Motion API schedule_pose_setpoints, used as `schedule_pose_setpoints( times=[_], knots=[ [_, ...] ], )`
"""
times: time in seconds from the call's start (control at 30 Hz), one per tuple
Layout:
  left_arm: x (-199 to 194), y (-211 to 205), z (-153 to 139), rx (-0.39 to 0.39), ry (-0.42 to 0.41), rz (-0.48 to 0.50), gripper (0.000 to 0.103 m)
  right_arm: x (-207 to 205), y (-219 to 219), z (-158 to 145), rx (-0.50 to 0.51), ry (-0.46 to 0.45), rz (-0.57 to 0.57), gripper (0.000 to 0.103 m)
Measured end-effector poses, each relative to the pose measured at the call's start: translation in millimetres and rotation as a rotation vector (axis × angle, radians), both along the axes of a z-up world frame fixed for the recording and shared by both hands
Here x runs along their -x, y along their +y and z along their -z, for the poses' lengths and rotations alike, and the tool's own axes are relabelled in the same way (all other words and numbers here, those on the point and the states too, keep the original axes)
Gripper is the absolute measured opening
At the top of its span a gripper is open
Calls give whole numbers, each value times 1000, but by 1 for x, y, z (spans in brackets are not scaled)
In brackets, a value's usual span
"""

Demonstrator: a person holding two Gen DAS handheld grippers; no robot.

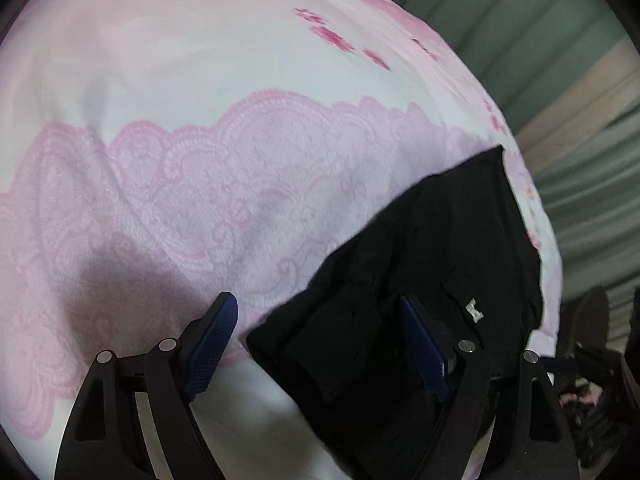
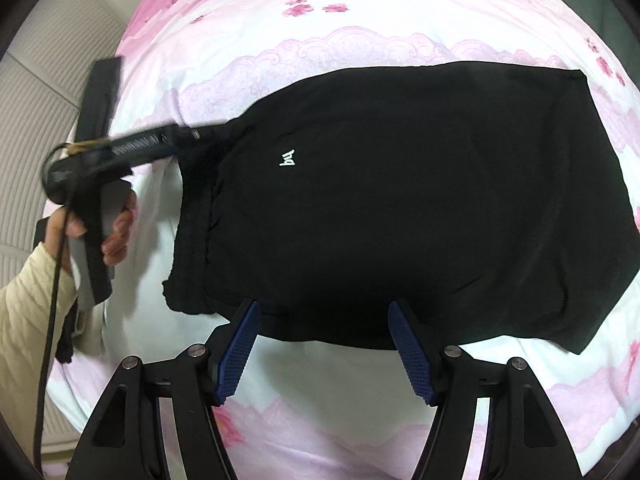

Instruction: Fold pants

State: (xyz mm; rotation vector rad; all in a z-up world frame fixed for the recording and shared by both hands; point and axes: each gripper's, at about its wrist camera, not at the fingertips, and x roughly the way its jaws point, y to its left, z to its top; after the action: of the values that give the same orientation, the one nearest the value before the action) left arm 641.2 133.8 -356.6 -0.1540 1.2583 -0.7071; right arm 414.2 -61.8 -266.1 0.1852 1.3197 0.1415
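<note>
Black pants (image 2: 400,208) with a small white logo (image 2: 289,158) lie folded into a flat rectangle on a pink and white bedsheet (image 2: 360,12). My right gripper (image 2: 324,312) is open and empty, its blue pads (image 2: 240,344) over the pants' near edge. My left gripper (image 1: 320,312) is open, with one blue pad (image 1: 424,344) over the pants (image 1: 420,248) and the other over the sheet (image 1: 200,80). The right wrist view shows the left gripper's body (image 2: 132,152) reaching in at the pants' waistband corner, held by a hand (image 2: 116,232). Its fingertips are hidden there.
The bed's edge runs along the left in the right wrist view, with a white slatted wall (image 2: 36,128) beyond. Green curtains (image 1: 580,80) hang past the bed in the left wrist view. Dark items (image 1: 592,360) lie on the floor there.
</note>
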Motion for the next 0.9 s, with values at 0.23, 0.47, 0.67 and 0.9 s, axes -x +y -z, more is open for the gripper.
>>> schedule_pose_setpoints(
  times=[0.23,0.47,0.67,0.9],
  knots=[
    [9,27,15,215,149,-12,59,-6,7,5,-17,17,-6,67],
    [25,38,21,367,210,-54,51,-14,7,6,-30,25,-25,67],
    [14,27,34,315,231,-94,60,-18,10,8,-31,31,-44,67],
    [24,5,22,224,123,-149,73,-19,9,9,-43,32,-46,67]
  ],
)
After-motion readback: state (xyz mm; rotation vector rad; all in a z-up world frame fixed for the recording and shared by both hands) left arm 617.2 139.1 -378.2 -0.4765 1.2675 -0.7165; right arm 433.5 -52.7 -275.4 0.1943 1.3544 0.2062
